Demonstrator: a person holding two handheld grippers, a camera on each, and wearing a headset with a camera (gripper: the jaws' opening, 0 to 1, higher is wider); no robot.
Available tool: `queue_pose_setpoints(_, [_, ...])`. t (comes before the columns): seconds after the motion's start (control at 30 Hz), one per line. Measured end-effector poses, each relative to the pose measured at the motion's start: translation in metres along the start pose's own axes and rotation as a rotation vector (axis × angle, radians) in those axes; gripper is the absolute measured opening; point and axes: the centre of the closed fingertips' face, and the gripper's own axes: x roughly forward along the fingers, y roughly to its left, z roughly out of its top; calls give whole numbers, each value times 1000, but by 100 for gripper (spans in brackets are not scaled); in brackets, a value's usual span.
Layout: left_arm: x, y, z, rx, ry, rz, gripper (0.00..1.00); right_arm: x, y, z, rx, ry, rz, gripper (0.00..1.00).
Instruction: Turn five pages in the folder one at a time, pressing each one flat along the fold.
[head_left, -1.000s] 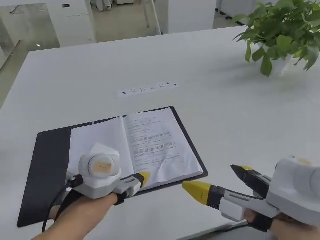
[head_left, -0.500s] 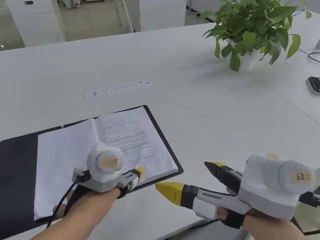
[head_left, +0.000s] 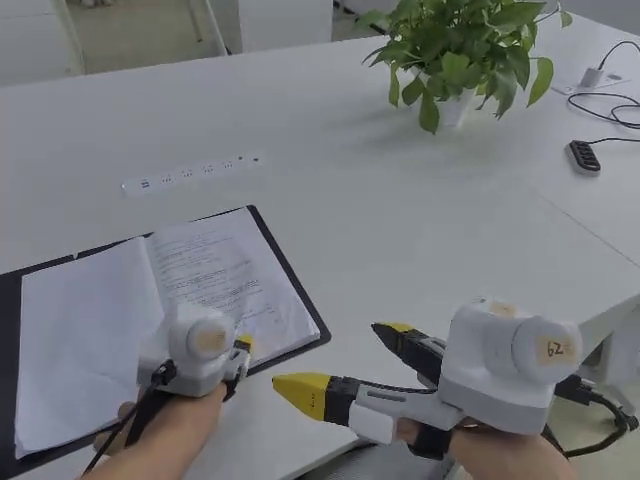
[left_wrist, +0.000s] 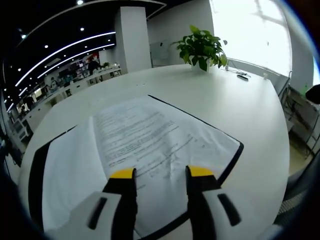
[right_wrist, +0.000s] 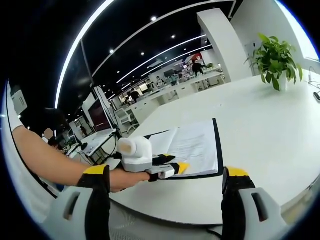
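The open black folder (head_left: 292, 283) lies at the table's near left, with a blank left page (head_left: 80, 330) and a printed right page (head_left: 215, 270). My left gripper (head_left: 238, 358) hovers at the lower edge of the printed page (left_wrist: 150, 132); in the left gripper view it (left_wrist: 161, 173) is open with only the paper showing between the jaws. My right gripper (head_left: 345, 360) is off the folder's near right corner, over the table edge, wide open and holding nothing. The right gripper view (right_wrist: 166, 171) looks across at the left gripper (right_wrist: 145, 157) and the folder (right_wrist: 197, 142).
A potted plant (head_left: 460, 50) stands at the far right of the white table (head_left: 420, 220). A row of sockets (head_left: 190, 172) is set into the tabletop beyond the folder. A power strip (head_left: 583, 155) with cables lies at the right edge.
The head camera has swung right, so the folder sits further left in the picture. The grippers keep much the same places relative to the folder.
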Motion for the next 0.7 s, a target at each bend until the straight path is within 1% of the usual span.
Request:
queue_pose_setpoints(0.13, [-1,-4,0,22,-31,-7,27,1,-2,-2,3,10,2,93])
queue_pose_setpoints(0.17, [-2,-8,1,42,-37,-14,22,1,-3,-2,4,12,3,93])
queue_pose_setpoints(0.2, [-2,-12,0,47,-36,-22,18,1,-4,-2,5,13,4,93])
queue_pose_setpoints(0.23, [-2,-15,0,65,-45,-17,15,2,-4,-3,7,15,5,93])
queue_pose_setpoints(0.27, [-2,-16,-1,61,-45,-18,13,2,-5,-3,7,18,5,92])
queue_pose_setpoints(0.37, [-1,-13,0,42,-51,-7,11,3,-6,-3,8,24,10,92])
queue_pose_setpoints(0.4, [-1,-12,0,38,-51,-4,7,4,-7,-3,8,25,11,92])
queue_pose_setpoints(0.43, [-1,-8,1,13,-48,-12,4,5,-9,-4,10,31,12,92])
queue_pose_setpoints(0.47, [-1,-5,0,-1,-43,3,4,5,-10,-5,10,35,13,92])
queue_pose_setpoints(0.5, [-2,-5,1,6,-43,0,4,6,-11,-5,9,36,14,92])
queue_pose_setpoints(0.57, [-2,-6,0,-100,-42,-13,3,9,-14,-6,14,48,17,91])
queue_pose_setpoints(0.6, [-1,-7,0,-131,-35,-29,1,11,-16,-6,15,51,20,91])
queue_pose_setpoints(0.63, [-1,-7,0,-134,-32,-34,0,13,-18,-5,17,55,22,90])
queue_pose_setpoints(0.67, [-2,-5,1,-144,-24,-26,0,15,-20,-5,17,59,25,90])
queue_pose_setpoints(0.7, [-3,-5,1,-174,-24,-35,0,18,-21,-4,18,61,28,89])
